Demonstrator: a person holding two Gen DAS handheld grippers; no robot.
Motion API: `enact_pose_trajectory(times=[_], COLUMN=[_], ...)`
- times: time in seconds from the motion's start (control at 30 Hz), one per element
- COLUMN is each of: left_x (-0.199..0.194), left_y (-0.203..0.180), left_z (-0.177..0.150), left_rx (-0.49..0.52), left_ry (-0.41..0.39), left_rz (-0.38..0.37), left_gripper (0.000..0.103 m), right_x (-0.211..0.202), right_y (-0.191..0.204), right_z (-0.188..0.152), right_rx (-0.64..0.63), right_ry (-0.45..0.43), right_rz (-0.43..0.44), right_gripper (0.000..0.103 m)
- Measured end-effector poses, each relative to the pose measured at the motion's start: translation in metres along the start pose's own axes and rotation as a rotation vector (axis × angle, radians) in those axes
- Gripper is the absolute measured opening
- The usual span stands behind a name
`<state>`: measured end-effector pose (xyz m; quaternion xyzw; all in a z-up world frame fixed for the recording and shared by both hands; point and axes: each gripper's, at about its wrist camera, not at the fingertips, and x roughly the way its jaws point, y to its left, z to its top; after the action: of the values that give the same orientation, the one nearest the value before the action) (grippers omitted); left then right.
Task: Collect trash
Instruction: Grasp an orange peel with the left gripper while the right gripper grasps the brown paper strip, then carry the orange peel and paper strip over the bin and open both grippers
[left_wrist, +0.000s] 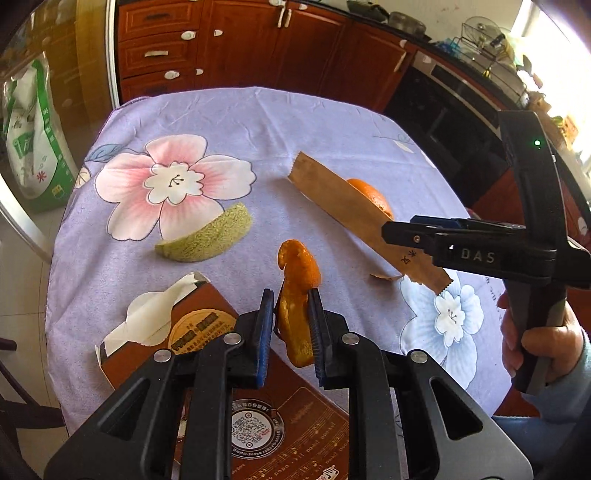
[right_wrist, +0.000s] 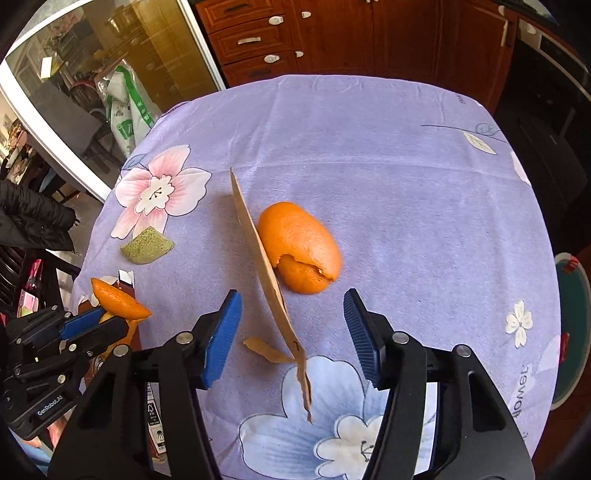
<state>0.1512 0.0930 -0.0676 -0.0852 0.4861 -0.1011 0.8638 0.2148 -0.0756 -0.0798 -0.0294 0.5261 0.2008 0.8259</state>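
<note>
- Noted left gripper (left_wrist: 291, 325) clenched on an orange peel strip (left_wrist: 297, 291), held above the brown carton (left_wrist: 214, 325) at the table's near edge.
- Noted right gripper (right_wrist: 291, 332) released, pads either side of the paper sleeve (right_wrist: 255, 236), neither touching; sleeve leaned on the big orange peel (right_wrist: 303, 247).
- Judged strip could slip: pinched low only, top curling free.
- Judged closing could shove or buckle the thin sleeve, roll the big peel, and miss the small scrap (right_wrist: 266, 349) beside it.
- Logged melon rind (left_wrist: 207, 236) lying on the tablecloth (left_wrist: 258, 122), well apart, uncollected.
- Could not make out the carton's opening, mostly hidden under the left jaws.
- Could not tell whether the sleeve's near end touched the cloth.
</note>
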Motion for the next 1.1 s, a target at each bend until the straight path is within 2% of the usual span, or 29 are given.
enact_pose_trajectory(times=[0.17,0.27,0.3,0.63,0.83,1.1], left_x=[0.002,0.005,0.006,-0.004,-0.011,0.003], left_y=[0.006,0.005,0.004,-0.030,-0.074,-0.141], left_z=[-0.005,-0.005,-0.004,0.005,0.014,0.022], left_rx=[-0.016,-0.015,-0.015,0.047,0.138,0.255], left_ry=[0.014,0.020,0.022,0.017,0.004,0.041], left_rz=[-0.021,-0.024,-0.025,-0.029,-0.027,-0.047], left_gripper=[0.019,0.020,0.020,0.020,0.020,0.020], right_x=[0.016,0.017,0.015,-0.044,-0.082,-0.128], right_y=[0.011,0.014,0.014,-0.015,-0.048,-0.115], right_z=[0.001,-0.003,-0.005,-0.011,-0.025,-0.060], right_rx=[-0.022,-0.033,-0.031,0.052,0.118,0.250], right_ry=[0.035,0.039,0.034,-0.082,-0.154,-0.239], right_rz=[0.005,0.005,0.014,0.049,0.049,0.011], right_gripper=[0.035,0.005,0.004,0.003,0.003,0.003])
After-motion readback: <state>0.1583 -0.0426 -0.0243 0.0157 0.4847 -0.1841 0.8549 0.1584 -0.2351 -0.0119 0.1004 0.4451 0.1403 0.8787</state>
